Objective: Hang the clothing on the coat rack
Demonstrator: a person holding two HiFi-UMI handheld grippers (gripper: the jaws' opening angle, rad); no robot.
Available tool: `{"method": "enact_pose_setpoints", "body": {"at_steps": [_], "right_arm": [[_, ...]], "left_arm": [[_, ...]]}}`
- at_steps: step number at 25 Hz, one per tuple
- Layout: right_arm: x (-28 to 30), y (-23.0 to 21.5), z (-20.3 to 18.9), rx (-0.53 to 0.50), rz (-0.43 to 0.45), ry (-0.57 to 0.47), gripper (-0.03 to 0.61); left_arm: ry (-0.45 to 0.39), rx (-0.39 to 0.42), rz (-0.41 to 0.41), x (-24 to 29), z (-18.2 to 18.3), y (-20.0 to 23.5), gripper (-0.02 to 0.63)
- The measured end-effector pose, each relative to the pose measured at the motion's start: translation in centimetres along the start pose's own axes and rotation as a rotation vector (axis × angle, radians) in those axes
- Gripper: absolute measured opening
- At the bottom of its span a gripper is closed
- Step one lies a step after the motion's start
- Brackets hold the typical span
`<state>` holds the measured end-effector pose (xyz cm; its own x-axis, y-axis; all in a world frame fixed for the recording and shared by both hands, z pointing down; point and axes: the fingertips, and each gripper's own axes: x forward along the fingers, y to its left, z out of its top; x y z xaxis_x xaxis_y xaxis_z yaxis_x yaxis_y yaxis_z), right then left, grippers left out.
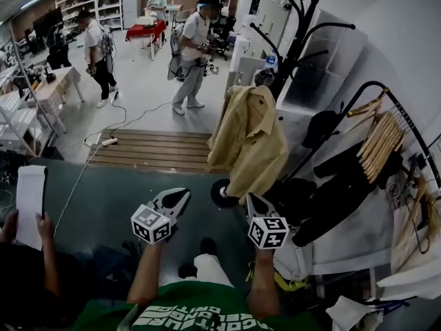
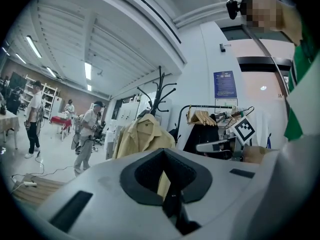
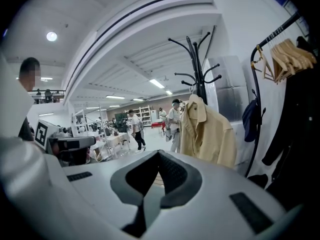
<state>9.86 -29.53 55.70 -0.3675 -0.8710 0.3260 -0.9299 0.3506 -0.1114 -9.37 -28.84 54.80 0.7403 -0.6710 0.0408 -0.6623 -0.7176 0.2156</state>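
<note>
A tan jacket [image 1: 251, 140] hangs by its collar from the black coat rack [image 1: 298, 26] and drapes down freely in front of me. Neither gripper touches it. My left gripper [image 1: 176, 198] and my right gripper [image 1: 253, 203] are held low and side by side just short of the jacket's hem, both shut with nothing between the jaws. In the left gripper view the jacket [image 2: 142, 134] shows beyond the closed left gripper [image 2: 167, 184], under the rack [image 2: 159, 91]. The right gripper view shows the jacket [image 3: 206, 134] on the rack [image 3: 197, 69] past the closed right gripper [image 3: 155, 184].
To the right stands a black garment rail with wooden hangers [image 1: 382, 135] and dark clothes [image 1: 344, 185]. A wooden platform [image 1: 155, 150] lies ahead on the floor. A person holding paper [image 1: 31, 202] sits at my left. Several people stand in the hall beyond.
</note>
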Motion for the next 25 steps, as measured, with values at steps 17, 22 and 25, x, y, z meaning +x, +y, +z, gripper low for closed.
{"method": "enact_pose_setpoints", "body": {"at_steps": [17,22,25], "right_arm": [[-1.0,1.5,0.1,-0.003,0.025,-0.003,0.008],[-1.0,1.8,0.1,-0.005,0.021,-0.005,0.008],[-1.0,2.1,0.0,-0.01,0.021,0.0,0.008]], "left_arm": [[-0.017,-0.007,0.001,-2.3,0.7,-0.2,0.005],[-0.02,0.001,0.008,-3.0,0.8,-0.4,0.005],[-0.025,0.003,0.019,-3.5,0.9,-0.2,0.005]]}}
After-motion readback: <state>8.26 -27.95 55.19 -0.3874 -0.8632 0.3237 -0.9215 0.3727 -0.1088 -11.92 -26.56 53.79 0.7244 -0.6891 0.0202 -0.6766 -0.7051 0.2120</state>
